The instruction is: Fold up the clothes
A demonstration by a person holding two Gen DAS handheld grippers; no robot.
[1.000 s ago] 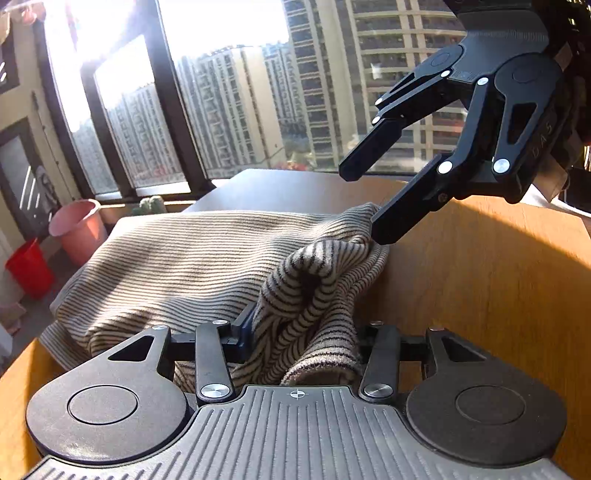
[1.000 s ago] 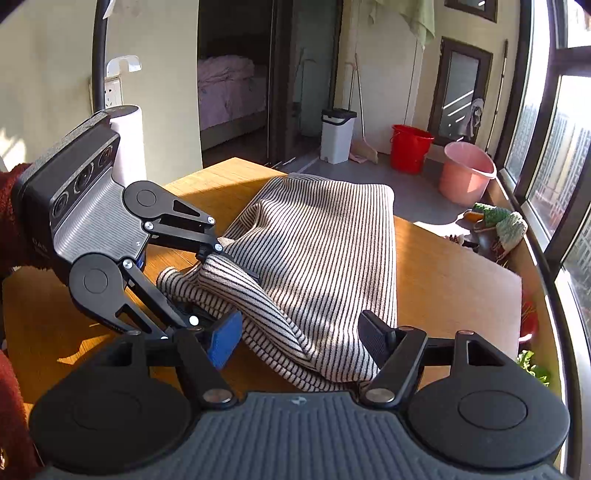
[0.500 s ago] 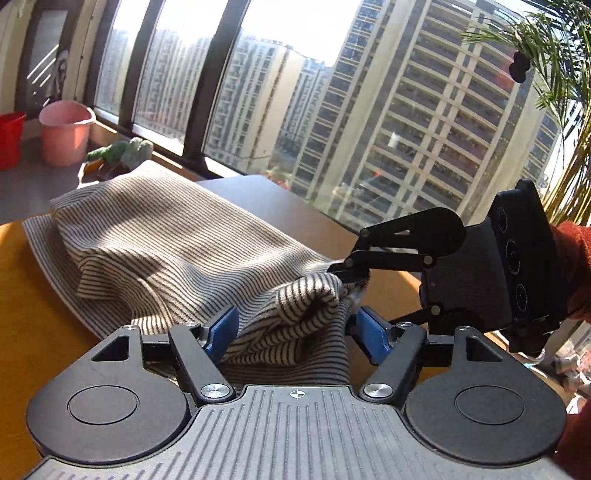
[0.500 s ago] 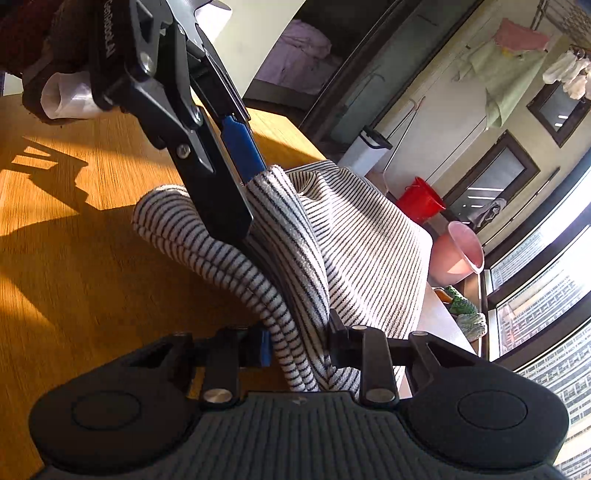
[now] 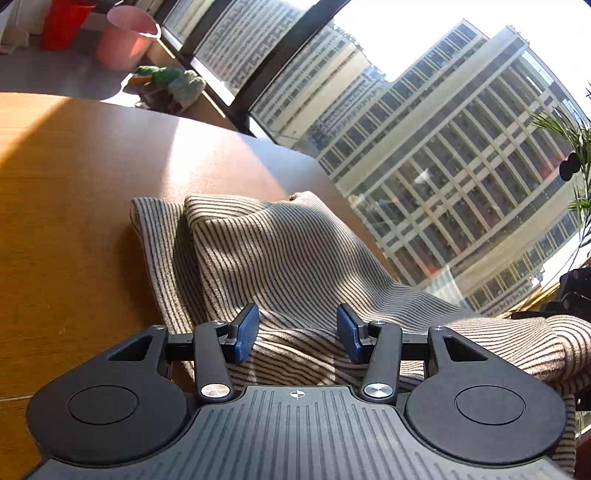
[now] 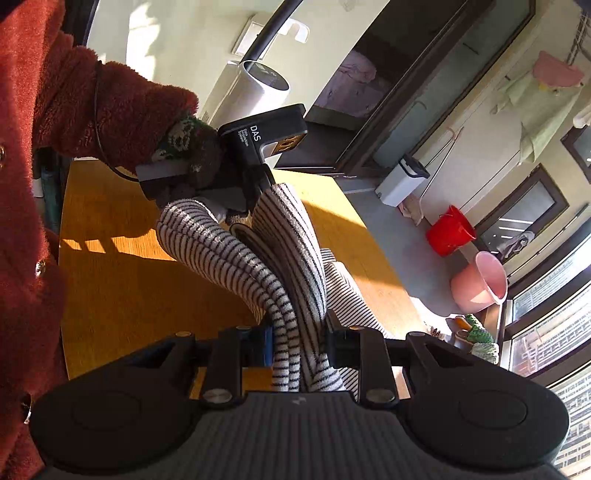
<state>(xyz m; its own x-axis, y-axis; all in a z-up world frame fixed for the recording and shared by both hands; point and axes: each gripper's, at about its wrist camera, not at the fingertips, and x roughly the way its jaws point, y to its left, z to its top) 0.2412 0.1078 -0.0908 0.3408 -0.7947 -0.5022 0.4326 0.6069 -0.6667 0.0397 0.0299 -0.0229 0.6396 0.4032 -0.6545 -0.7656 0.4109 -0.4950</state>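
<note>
In the left wrist view, the left gripper point(image 5: 297, 334) sits low over the striped garment point(image 5: 280, 258), which is draped across the wooden counter point(image 5: 74, 206). Its jaws are closing, the blue pads point(image 5: 245, 332) apart with cloth lying between and under them; no pad visibly presses the fabric. The garment's right end runs off toward a dark piece of the other gripper, cut off at the frame edge. Beyond the counter, a pink bucket point(image 5: 125, 40) and a red one point(image 5: 64, 22) are partly cropped.

In the right wrist view, the right gripper point(image 6: 299, 349) is clamped on a thick bundle of the striped garment point(image 6: 258, 258), which rises from the jaws toward the left gripper point(image 6: 240, 192). That gripper's fingers are hidden behind the cloth and its own body. A red fleece sleeve point(image 6: 92, 110) fills the left side. Where the garment meets the counter point(image 6: 122, 291) is mostly covered by the lifted folds.
</note>
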